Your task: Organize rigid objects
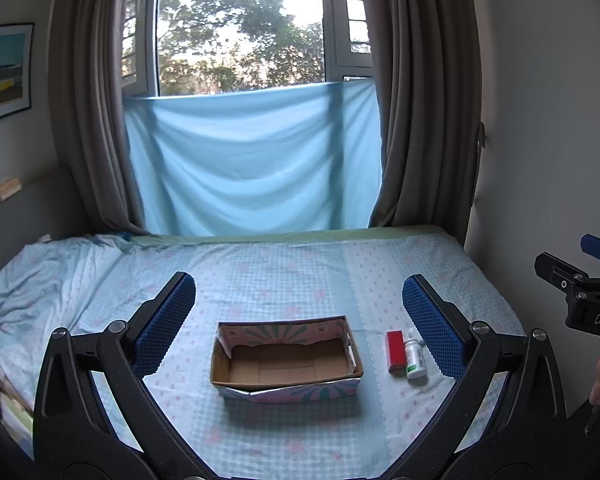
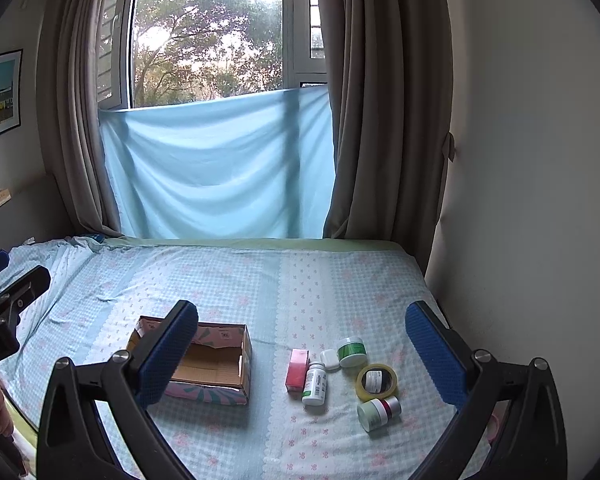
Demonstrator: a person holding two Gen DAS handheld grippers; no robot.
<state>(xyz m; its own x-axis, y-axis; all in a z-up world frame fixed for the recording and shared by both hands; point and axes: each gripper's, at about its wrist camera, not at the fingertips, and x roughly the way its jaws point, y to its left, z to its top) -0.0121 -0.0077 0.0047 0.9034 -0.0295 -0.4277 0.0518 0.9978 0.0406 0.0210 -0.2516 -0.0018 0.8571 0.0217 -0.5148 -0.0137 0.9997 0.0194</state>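
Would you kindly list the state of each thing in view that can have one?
cardboard box: open, empty.
white bottle: capped, lying flat.
green-lidded jar: closed, upright.
tape roll: lying flat.
window: open.
left tool: open.
right tool: open.

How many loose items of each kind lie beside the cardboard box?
Red box: 1
Pill bottle: 1
Small white case: 1
Jars: 2 (green-labelled, lying one)
Tape roll: 1
Total: 6, all right of the cardboard box.
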